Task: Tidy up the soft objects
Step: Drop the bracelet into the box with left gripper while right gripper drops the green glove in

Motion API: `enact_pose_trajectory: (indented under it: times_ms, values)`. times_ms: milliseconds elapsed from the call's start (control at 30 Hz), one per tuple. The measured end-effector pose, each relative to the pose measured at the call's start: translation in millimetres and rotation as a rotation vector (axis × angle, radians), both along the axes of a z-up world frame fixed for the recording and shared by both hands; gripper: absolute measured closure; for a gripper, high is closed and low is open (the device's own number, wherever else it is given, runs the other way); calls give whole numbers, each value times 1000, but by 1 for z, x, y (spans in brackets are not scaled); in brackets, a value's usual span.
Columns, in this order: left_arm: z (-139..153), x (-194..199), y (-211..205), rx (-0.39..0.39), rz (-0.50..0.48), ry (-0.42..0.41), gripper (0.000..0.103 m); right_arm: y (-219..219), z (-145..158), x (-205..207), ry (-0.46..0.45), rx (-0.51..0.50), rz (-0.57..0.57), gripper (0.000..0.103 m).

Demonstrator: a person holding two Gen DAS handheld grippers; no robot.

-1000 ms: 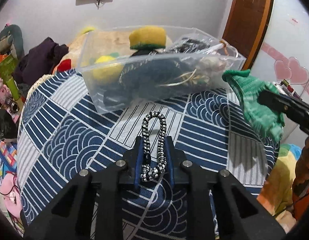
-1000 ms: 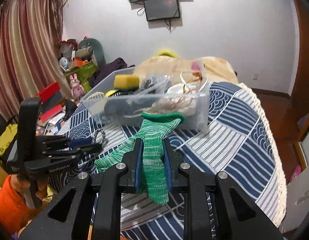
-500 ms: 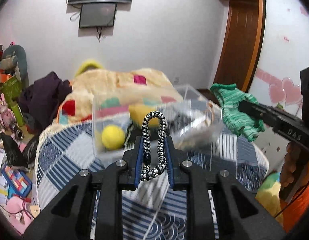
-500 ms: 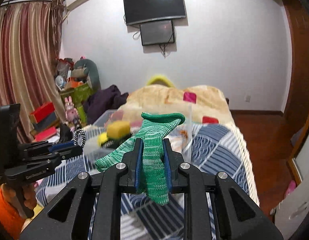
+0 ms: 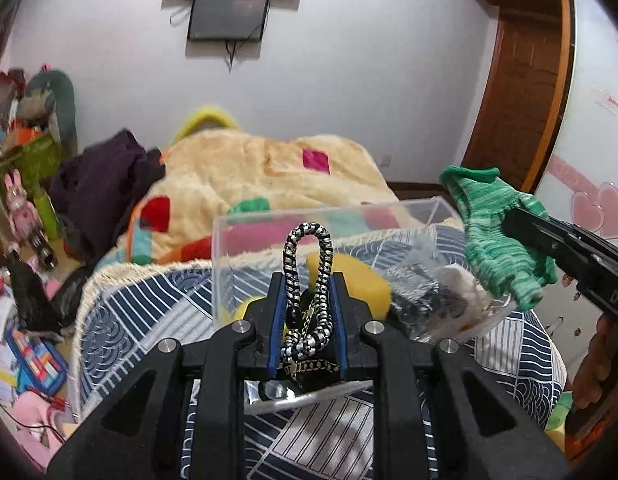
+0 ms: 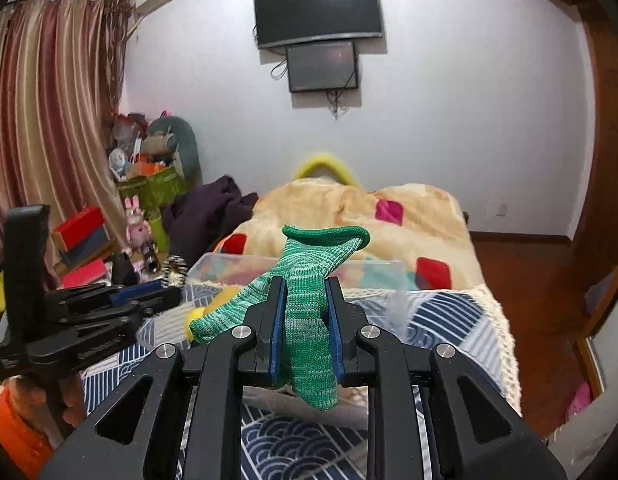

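My left gripper [image 5: 307, 280] is shut on a black-and-white braided cord loop [image 5: 307, 268] and holds it over the near edge of a clear plastic bin [image 5: 269, 224]. The bin holds a yellow sponge [image 5: 361, 280], a yellow ball [image 5: 245, 308], dark items and crumpled plastic [image 5: 449, 300]. My right gripper [image 6: 306, 284] is shut on a green knitted glove [image 6: 309, 292], held above the bin [image 6: 373, 268]. The glove also shows in the left wrist view [image 5: 497, 240] at the right, over the bin's right end. The left gripper and cord [image 6: 175, 270] show at the left of the right wrist view.
The bin stands on a blue-and-white patterned cloth [image 5: 141, 304] with a fringed edge. Behind it lies a cream blanket with coloured patches [image 5: 269, 164]. Toys and boxes crowd the left side [image 6: 149, 184]. A wooden door [image 5: 521, 92] and bare floor [image 6: 529, 264] are on the right.
Both grippers have risen and moved forward over the bin, each keeping its object. The bin has dropped lower and nearer in both views.
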State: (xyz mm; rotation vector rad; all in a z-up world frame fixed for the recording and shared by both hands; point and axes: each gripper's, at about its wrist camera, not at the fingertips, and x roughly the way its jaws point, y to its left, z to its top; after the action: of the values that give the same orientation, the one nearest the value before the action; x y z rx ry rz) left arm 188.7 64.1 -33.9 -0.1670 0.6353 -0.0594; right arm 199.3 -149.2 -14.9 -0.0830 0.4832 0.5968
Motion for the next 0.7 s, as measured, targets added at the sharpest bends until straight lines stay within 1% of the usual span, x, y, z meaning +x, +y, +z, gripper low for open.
enact_pose_trajectory:
  times_ms: [133,233,300,333,367,467,500,533,600,700]
  values:
    - [-12,15,2,11,18,35,82,19,-13,9,24,-67,21,85]
    - [-20,23,6,-13,27,54,81,27,-23,16,46,-114,23,85]
    - [-22,24,8,-22,21,63,68,29,-29,20,64,-138,25,84]
    - [-23,25,8,-20,20,64,55,30,-32,21,64,-155,23,84]
    - [-23,24,7,-13,23,62,48,32,-31,23,61,-168,20,82]
    - [-21,19,4,0,17,51,46,29,-30,23,58,-189,12,70]
    - [-20,18,4,-4,14,49,46,28,-28,23,57,-186,10,61]
    - [-18,16,4,-9,10,45,46,26,-26,23,52,-179,6,54]
    - [-13,10,2,-12,2,33,46,23,-21,19,39,-169,3,52]
    - [-1,-1,-1,-11,-6,1,46,14,-10,13,23,-145,1,52]
